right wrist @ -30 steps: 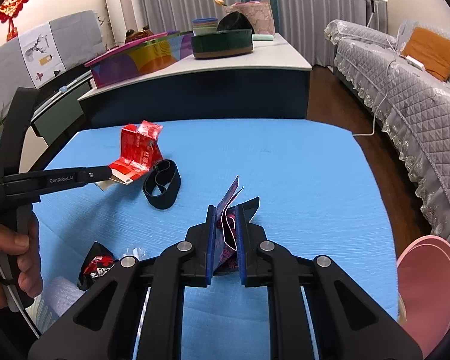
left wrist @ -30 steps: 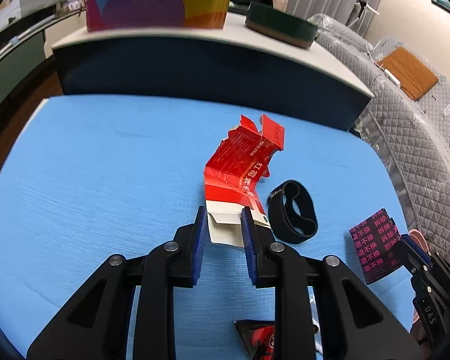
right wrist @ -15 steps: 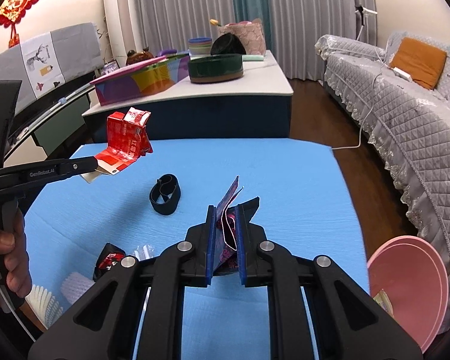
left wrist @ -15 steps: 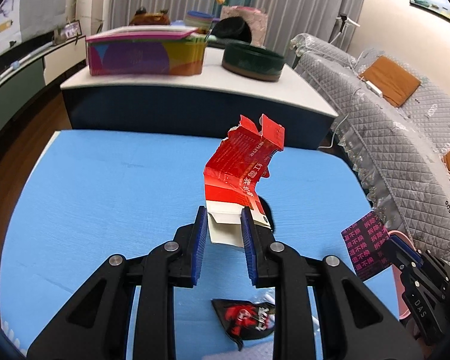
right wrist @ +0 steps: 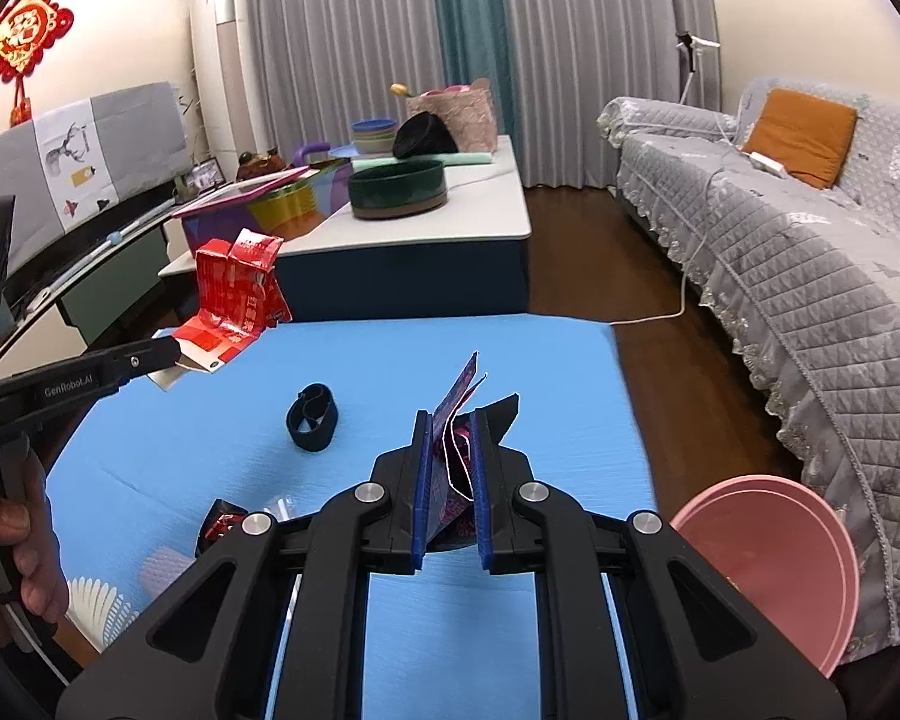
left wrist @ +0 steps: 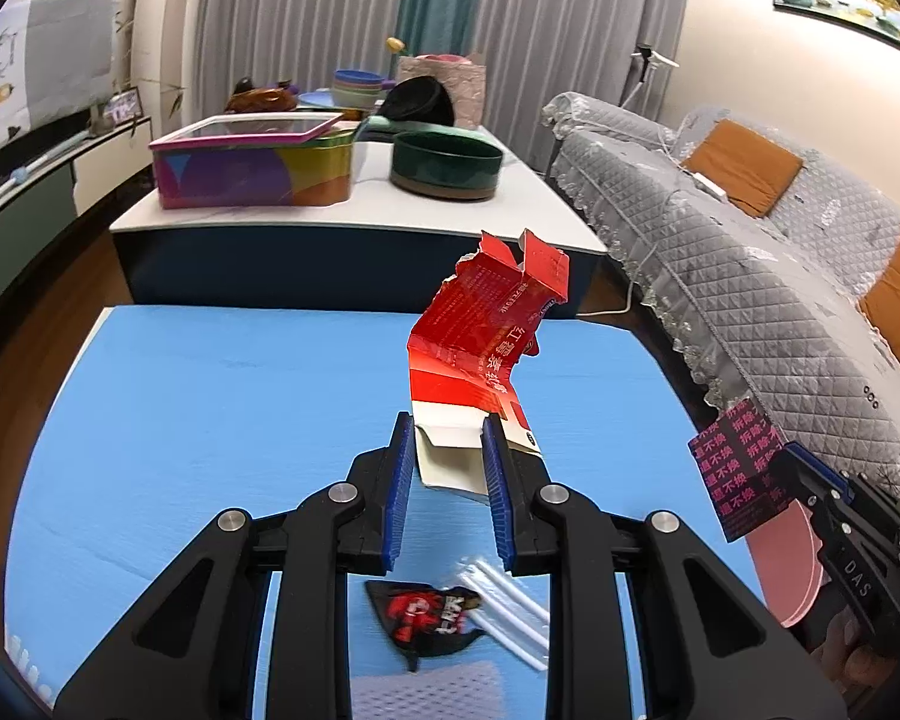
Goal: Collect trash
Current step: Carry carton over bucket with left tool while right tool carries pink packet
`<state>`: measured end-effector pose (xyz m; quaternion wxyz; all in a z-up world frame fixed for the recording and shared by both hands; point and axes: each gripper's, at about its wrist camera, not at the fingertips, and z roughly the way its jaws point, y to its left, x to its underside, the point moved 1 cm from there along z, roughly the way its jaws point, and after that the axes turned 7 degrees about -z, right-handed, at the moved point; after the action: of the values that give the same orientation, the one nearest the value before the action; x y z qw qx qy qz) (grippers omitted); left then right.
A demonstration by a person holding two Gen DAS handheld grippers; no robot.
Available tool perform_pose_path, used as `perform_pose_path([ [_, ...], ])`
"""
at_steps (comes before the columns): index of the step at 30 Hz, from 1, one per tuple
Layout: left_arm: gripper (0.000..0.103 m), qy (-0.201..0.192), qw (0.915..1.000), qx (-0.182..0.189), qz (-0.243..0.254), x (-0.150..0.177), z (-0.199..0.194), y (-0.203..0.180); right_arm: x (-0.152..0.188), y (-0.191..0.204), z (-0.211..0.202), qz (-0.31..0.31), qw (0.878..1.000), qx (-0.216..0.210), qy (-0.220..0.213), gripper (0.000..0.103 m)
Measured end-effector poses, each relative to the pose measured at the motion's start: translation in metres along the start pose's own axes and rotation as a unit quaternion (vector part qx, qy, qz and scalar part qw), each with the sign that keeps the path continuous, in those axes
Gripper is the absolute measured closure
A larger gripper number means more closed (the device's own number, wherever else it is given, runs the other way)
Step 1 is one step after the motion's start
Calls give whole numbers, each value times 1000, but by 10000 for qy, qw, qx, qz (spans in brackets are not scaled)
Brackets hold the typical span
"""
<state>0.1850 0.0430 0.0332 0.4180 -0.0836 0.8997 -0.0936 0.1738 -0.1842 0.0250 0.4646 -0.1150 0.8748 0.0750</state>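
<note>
Blue bench (right wrist: 540, 360) spread low ahead, sofa at 3 o'clock. Pink bin (right wrist: 768, 552) at 4 o'clock in right wrist view, just off the bench edge; likely drop point for the litter. Red carton (left wrist: 480, 354), torn and flattened, clamped by its white end in left claw (left wrist: 447, 474), lifted clear of the bench so it can swing over. Dark printed wrapper (right wrist: 459, 420) pinched edge-up in right claw (right wrist: 450, 480), jaws narrow, held off the surface likewise. Black strap loop (right wrist: 312, 417) lying on bench at 10 o'clock of right claw, untouched. Black snack packet (left wrist: 432, 618) and clear straws (left wrist: 510, 606) at 6 o'clock under left claw, awaiting pickup.
</note>
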Motion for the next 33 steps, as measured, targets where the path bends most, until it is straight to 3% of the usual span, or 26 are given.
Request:
perform_pose_path([
  [33,80,-35,9928,830,867,33,10,-134,24,-102,-60,590,9944,860,-199,90],
])
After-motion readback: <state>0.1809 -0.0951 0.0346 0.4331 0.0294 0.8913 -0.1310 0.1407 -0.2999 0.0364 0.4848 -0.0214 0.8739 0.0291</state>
